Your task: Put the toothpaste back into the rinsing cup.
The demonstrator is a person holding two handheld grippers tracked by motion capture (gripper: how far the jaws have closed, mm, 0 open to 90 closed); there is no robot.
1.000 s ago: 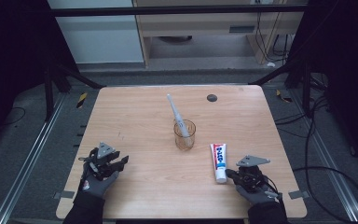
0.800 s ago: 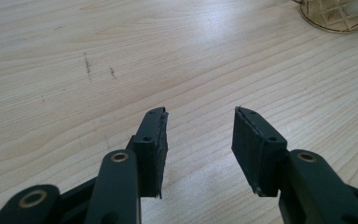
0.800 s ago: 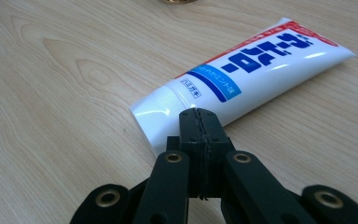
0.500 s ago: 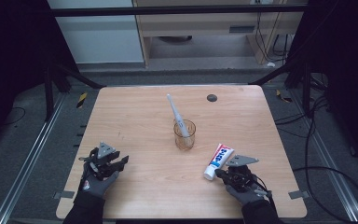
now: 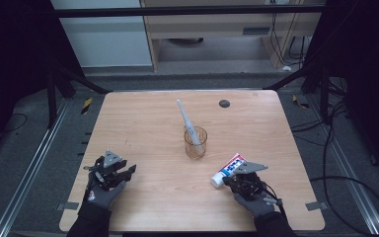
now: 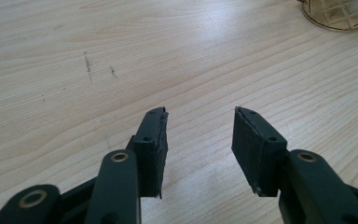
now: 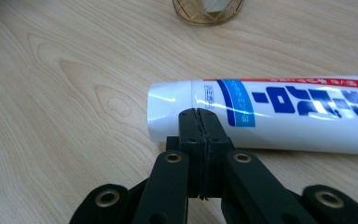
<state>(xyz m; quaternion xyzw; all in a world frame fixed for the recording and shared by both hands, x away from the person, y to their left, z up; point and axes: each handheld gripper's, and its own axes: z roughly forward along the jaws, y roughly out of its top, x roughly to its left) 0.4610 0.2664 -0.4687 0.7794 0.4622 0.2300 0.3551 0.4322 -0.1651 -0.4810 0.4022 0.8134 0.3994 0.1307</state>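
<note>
A white toothpaste tube (image 5: pixel 228 169) with blue and red print lies slantwise on the wooden table (image 5: pixel 148 123), right of centre and near the front. My right gripper (image 5: pixel 230 179) is shut, its closed tips (image 7: pixel 199 114) pressed against the side of the tube (image 7: pixel 279 116) near the cap end, with nothing between the jaws. A clear amber glass cup (image 5: pixel 195 143) stands mid-table with a white toothbrush (image 5: pixel 185 118) leaning out of it. My left gripper (image 5: pixel 127 171) rests at the front left, open (image 6: pixel 200 128) over bare wood.
A small dark round spot (image 5: pixel 224 103) marks the table's far right part. The cup's base shows at the top of the left gripper view (image 6: pixel 340 14) and the right gripper view (image 7: pixel 208 11). Black frame bars and cables surround the table.
My right gripper has moved left against the tube, and the tube has swung from lengthwise to slanted, cap end toward the left front. The left gripper has stayed put.
</note>
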